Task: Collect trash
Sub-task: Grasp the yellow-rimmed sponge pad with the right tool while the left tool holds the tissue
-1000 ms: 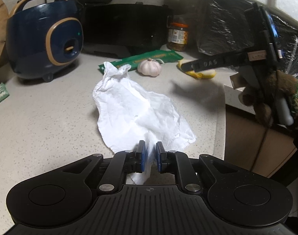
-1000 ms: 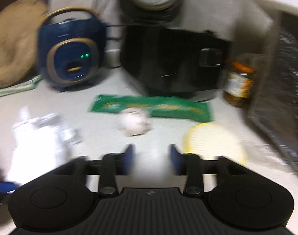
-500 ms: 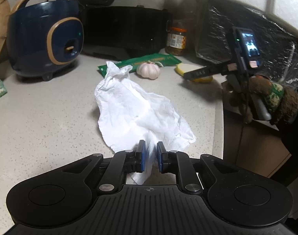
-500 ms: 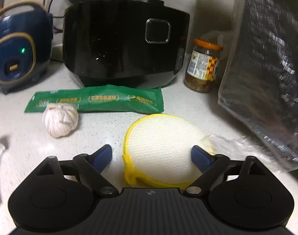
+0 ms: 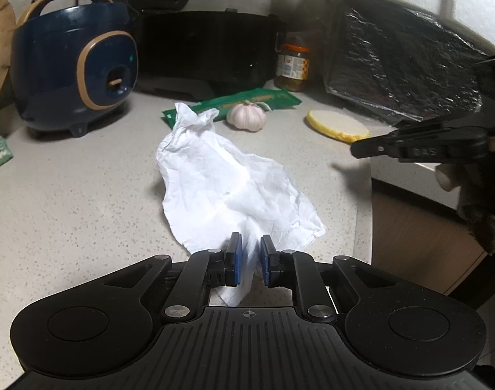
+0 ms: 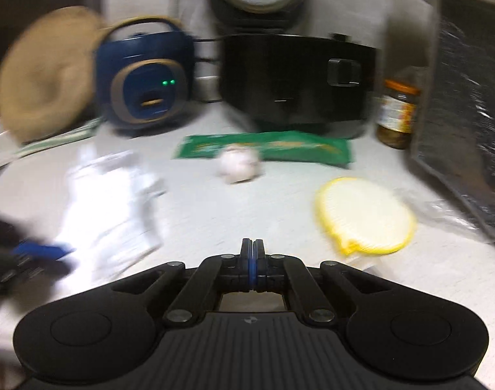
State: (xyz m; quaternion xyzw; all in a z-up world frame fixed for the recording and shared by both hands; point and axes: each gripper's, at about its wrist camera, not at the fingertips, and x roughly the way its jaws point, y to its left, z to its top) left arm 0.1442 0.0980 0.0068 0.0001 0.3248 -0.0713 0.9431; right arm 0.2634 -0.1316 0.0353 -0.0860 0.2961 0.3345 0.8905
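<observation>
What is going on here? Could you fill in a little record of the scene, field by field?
surface: speckled countertop
left tool: shut on crumpled white paper
right tool: shut, holding nothing
other loose items: yellow pad, garlic bulb, green packet
background: blue cooker, jar
right view: blurred

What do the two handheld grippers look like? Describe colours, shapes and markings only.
Both the left gripper and right gripper are matte black, with a ribbed centre plate, round side discs, silver pivot screws and blue finger pads. No cables show.
</observation>
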